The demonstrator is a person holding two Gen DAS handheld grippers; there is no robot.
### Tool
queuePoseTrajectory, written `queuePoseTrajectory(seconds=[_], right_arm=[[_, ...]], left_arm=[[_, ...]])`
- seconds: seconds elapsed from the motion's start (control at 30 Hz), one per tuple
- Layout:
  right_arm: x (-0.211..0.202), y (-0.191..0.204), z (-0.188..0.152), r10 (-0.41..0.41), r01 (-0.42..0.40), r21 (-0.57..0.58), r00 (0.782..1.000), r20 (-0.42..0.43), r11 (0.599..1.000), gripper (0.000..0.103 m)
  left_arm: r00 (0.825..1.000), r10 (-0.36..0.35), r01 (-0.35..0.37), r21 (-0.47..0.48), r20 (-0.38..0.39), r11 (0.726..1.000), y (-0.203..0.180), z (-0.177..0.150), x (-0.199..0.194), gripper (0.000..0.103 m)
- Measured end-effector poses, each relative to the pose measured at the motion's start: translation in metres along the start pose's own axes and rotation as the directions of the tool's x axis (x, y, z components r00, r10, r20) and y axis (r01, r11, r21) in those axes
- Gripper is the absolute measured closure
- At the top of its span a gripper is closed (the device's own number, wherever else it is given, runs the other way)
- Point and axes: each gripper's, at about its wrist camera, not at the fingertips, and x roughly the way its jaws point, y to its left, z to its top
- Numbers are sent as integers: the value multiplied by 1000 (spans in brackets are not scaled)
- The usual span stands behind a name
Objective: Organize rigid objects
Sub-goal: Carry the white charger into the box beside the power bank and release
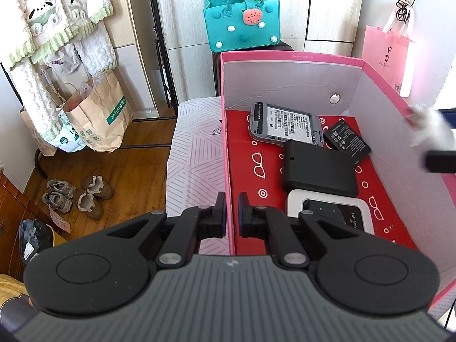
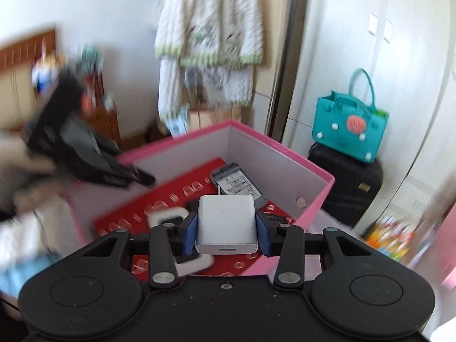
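Observation:
A pink box (image 1: 290, 55) with a red patterned floor sits open-topped. Inside lie a grey device with a label (image 1: 285, 126), a black battery (image 1: 346, 138), a black cover (image 1: 319, 171) and a white Wi-Fi router (image 1: 330, 213). My left gripper (image 1: 231, 212) is shut on the box's left wall, one finger inside and one outside. My right gripper (image 2: 226, 228) is shut on a white charger block (image 2: 226, 216), held above the pink box (image 2: 270, 139). The right wrist view is motion-blurred. One blurred black finger (image 1: 440, 161) of the right gripper shows at the box's right wall.
The box rests on a patterned sheet (image 1: 196, 148). A teal felt bag (image 1: 240, 22) stands on a black suitcase (image 2: 347, 188) behind it. A pink paper bag (image 1: 387, 57) hangs at the right. Brown paper bags (image 1: 97, 119) and shoes (image 1: 77, 196) are on the wooden floor at the left.

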Motion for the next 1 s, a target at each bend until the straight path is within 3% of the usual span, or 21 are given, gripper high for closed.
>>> queuePoseTrajectory(seconds=[0.23, 0.37, 0.5, 0.63, 0.73, 0.83, 1.0], right_arm=[[39, 13, 25, -52, 13, -224, 984, -170, 975, 55], [59, 21, 24, -97, -5, -332, 953, -288, 943, 55], [76, 28, 18, -149, -5, -403, 925, -350, 915, 55], [86, 33, 10, -145, -56, -428, 895, -422, 902, 55], [90, 35, 9, -88, -119, -390, 877, -473, 913, 55], [88, 30, 12, -21, -150, -313, 876, -482, 938, 55], [66, 6, 27, 84, -150, -135, 910, -406, 979, 52]], left_arm=[[1000, -4, 4, -15, -1, 1000, 0, 1, 1, 97], [1000, -5, 5, -4, -1, 1000, -2, 1, 1, 97], [1000, -15, 15, -15, 5, 1000, 1, 0, 0, 97], [1000, -15, 15, -11, 11, 1000, 0, 0, 0, 97], [1000, -17, 17, -13, 13, 1000, 2, -1, 0, 97], [1000, -17, 17, -12, 14, 1000, 2, -1, 0, 97], [1000, -17, 17, -14, 14, 1000, 2, -1, 0, 97]])
